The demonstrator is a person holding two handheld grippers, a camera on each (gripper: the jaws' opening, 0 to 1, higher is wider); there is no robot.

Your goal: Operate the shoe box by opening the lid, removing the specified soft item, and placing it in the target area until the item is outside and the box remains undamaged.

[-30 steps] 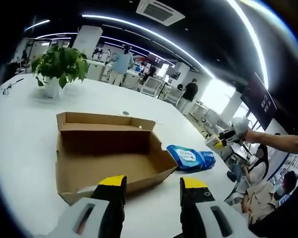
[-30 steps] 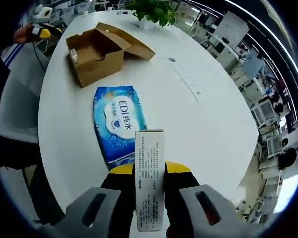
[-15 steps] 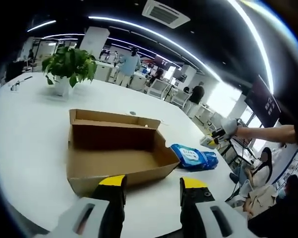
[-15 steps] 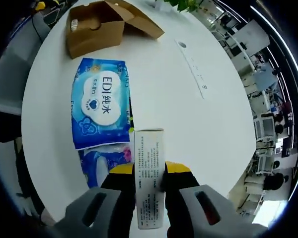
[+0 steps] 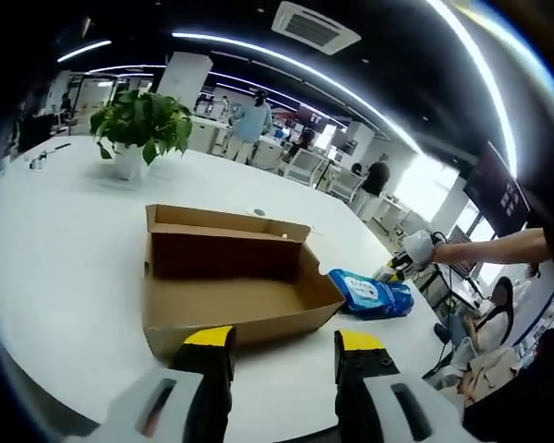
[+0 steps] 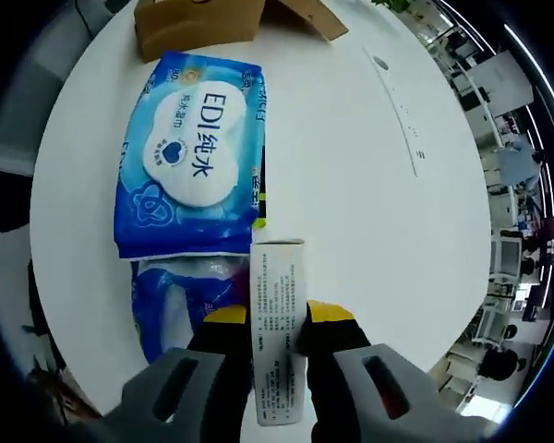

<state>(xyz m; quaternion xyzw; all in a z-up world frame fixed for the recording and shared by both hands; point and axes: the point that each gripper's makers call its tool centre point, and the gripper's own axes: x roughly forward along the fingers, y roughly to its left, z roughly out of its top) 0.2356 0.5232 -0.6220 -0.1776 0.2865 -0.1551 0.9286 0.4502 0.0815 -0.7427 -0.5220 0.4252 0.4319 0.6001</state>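
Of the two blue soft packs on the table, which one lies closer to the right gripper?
The lower, crumpled blue pack, partly under the big wipes pack printed "EDI". It lies just left of the right gripper, which holds a white carton.

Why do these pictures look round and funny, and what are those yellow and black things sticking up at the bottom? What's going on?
A person holds a grabbing tool in each hand, and each tool carries a small wide-eyed camera, which makes the pictures round. The yellow-tipped prongs at the bottom are that tool's own two jaws.

In the left gripper view, the left gripper is open and holds nothing. Ahead of it an open cardboard box sits on a big white table, with a potted plant farther back. Right of the box lies a blue pack of wet wipes, and the person's arm reaches in there with the other tool.

In the right gripper view, the right gripper pinches a small white carton with tiny print. It is above the same blue wipes pack and a second blue packet beside it.
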